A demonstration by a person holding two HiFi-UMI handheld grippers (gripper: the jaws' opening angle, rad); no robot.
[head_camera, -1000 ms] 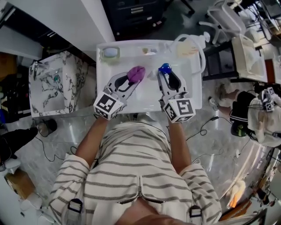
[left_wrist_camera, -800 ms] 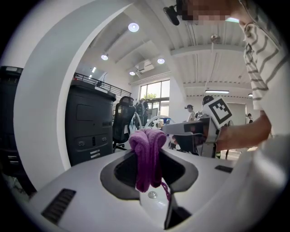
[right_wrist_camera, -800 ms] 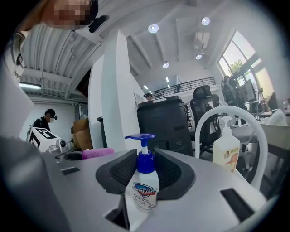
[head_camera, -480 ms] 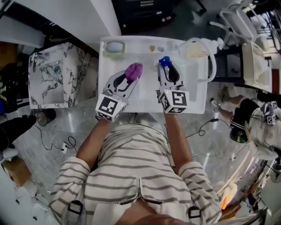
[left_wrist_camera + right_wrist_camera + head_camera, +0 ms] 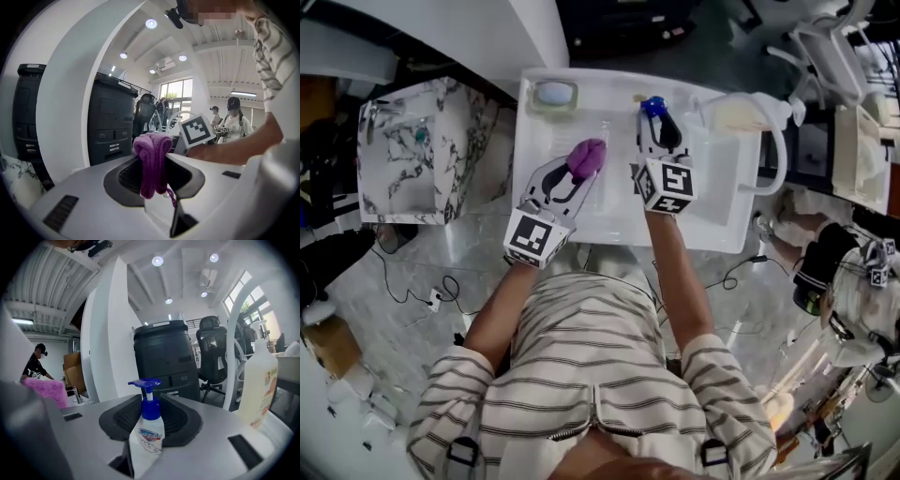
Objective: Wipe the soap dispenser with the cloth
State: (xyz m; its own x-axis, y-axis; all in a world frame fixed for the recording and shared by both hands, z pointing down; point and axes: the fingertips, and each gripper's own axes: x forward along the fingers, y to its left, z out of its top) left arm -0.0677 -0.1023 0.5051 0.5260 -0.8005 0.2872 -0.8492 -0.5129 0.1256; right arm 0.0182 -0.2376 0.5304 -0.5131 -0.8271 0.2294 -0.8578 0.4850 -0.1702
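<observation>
While the left gripper [image 5: 577, 174] is clamping the purple cloth [image 5: 152, 159] and the right gripper [image 5: 659, 133] is gripping the soap dispenser [image 5: 149, 430], both above the white table [image 5: 712, 211], the 2 things are hanging apart; wiping is not yet starting.

The place reads as an open office used as a test lab. A swivel chair [image 5: 213, 357] and black cabinets [image 5: 164, 359] stand under recessed ceiling lights [image 5: 157, 261] near tall windows [image 5: 180, 93]. Cables [image 5: 434, 298] trail over the polished floor [image 5: 412, 347]. A mock marble sink unit [image 5: 408, 155] stands beside the white table [image 5: 712, 220], and other people [image 5: 233, 122] stand about.
</observation>
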